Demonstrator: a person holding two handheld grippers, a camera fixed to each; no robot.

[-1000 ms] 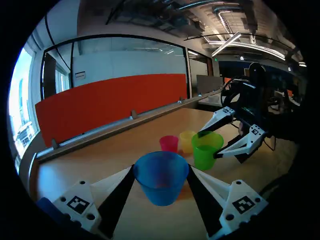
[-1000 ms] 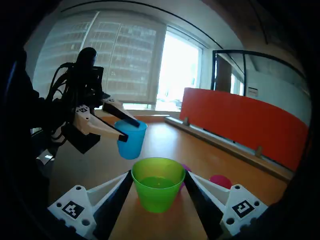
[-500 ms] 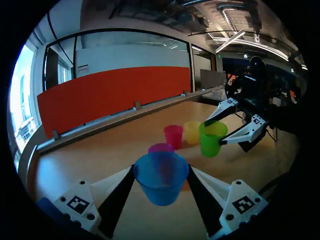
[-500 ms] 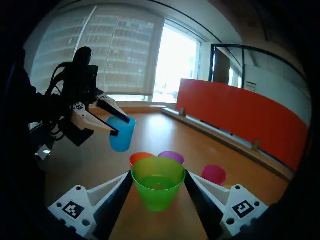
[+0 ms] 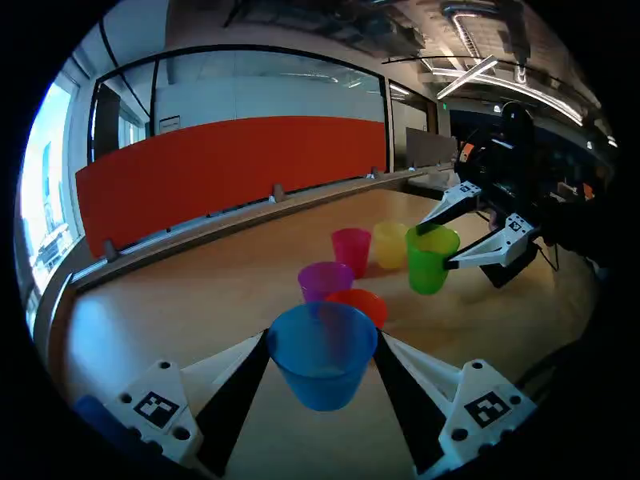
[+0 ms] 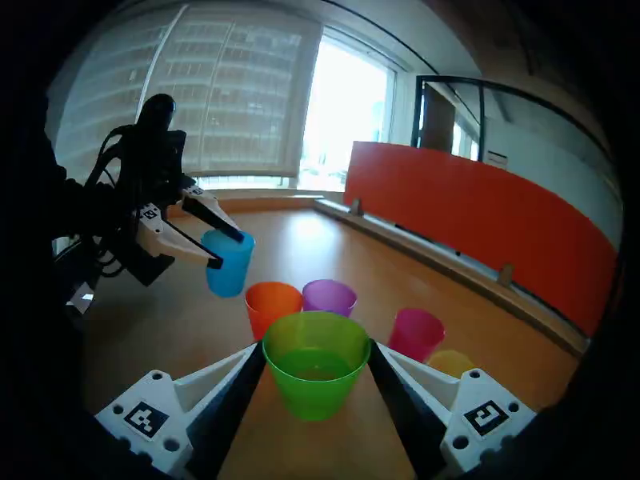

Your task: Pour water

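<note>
My left gripper (image 5: 322, 362) is shut on a blue cup (image 5: 322, 364), held upright above the wooden table (image 5: 200, 296). From the right gripper view that gripper (image 6: 228, 246) and the blue cup (image 6: 227, 262) hang at the left. The right gripper (image 6: 317, 370) is shut on a green cup (image 6: 317, 374) with liquid in its bottom. In the left gripper view the green cup (image 5: 430, 258) sits between the right gripper's (image 5: 436, 244) white fingers at the right. Both cups are level and well apart.
Several cups stand on the table between the grippers: orange (image 6: 272, 306), purple (image 6: 329, 297), pink (image 6: 416, 334) and yellow (image 6: 450, 363). An orange partition (image 5: 232, 172) runs along the table's far edge. A person's dark sleeves sit behind each gripper. Windows (image 6: 352, 112) lie beyond.
Both grippers have risen and drawn apart with their cups. The purple, orange, pink and yellow cups on the table have come into view below them.
</note>
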